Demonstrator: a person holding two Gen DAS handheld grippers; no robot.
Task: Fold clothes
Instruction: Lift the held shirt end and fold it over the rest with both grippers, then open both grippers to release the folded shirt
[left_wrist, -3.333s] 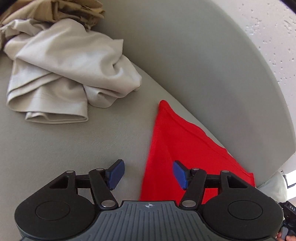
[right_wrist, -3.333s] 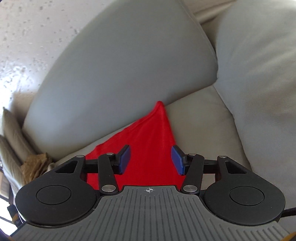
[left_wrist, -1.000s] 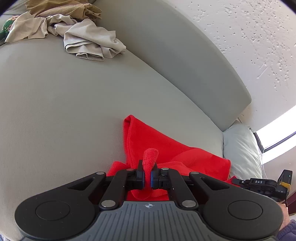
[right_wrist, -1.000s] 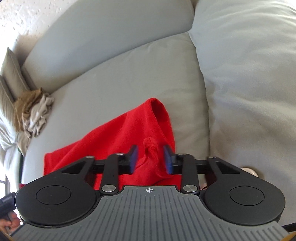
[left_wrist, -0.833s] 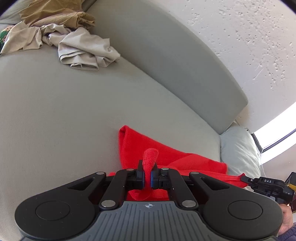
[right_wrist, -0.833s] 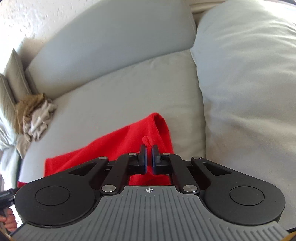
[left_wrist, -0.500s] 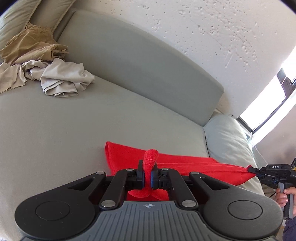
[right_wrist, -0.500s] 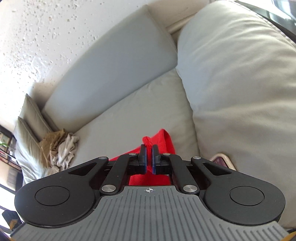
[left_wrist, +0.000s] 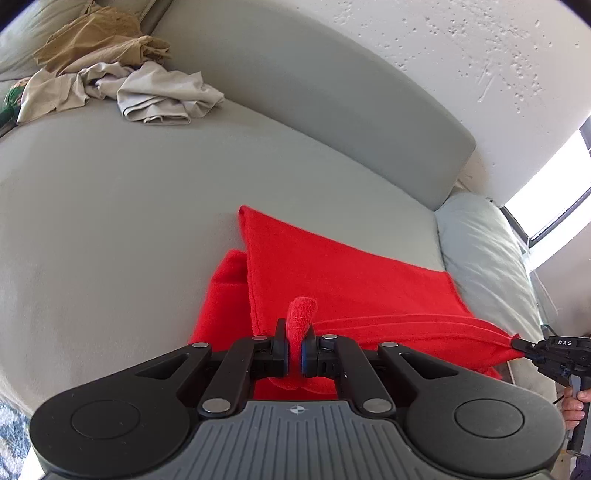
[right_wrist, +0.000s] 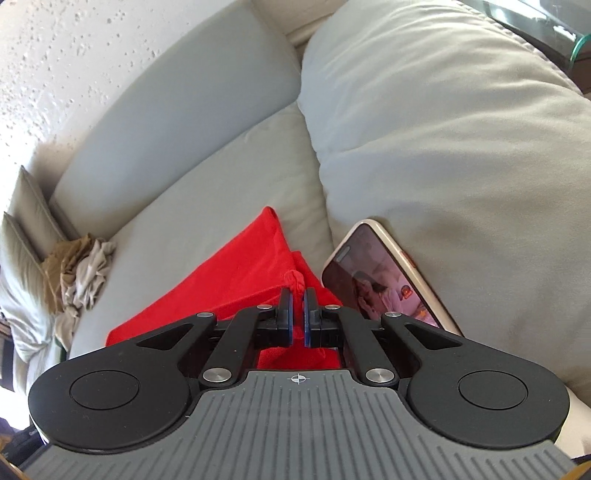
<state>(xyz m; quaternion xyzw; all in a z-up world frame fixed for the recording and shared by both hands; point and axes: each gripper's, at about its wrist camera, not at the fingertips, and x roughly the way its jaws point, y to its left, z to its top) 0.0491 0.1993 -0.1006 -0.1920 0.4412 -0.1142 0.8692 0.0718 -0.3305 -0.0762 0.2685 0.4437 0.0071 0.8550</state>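
Note:
A red cloth (left_wrist: 343, 273) lies on the grey sofa seat (left_wrist: 110, 221), its near part folded over and lifted. My left gripper (left_wrist: 294, 354) is shut on one corner, with a red nub poking up between the blue pads. The other corner is stretched to the right, where my right gripper (left_wrist: 517, 343) pinches it. In the right wrist view the right gripper (right_wrist: 297, 317) is shut on the red cloth (right_wrist: 229, 273), a small knot of fabric above its pads.
A heap of beige and tan clothes (left_wrist: 122, 77) sits at the far left of the seat. A phone (right_wrist: 384, 277) with a lit screen leans against the big grey cushion (right_wrist: 461, 147). A hand (left_wrist: 576, 402) holds the right tool's handle.
Both grippers have pulled back toward the sofa's front with the red cloth corners, drawing the near edge taut. The right gripper closed on its corner. The phone came into the right wrist view.

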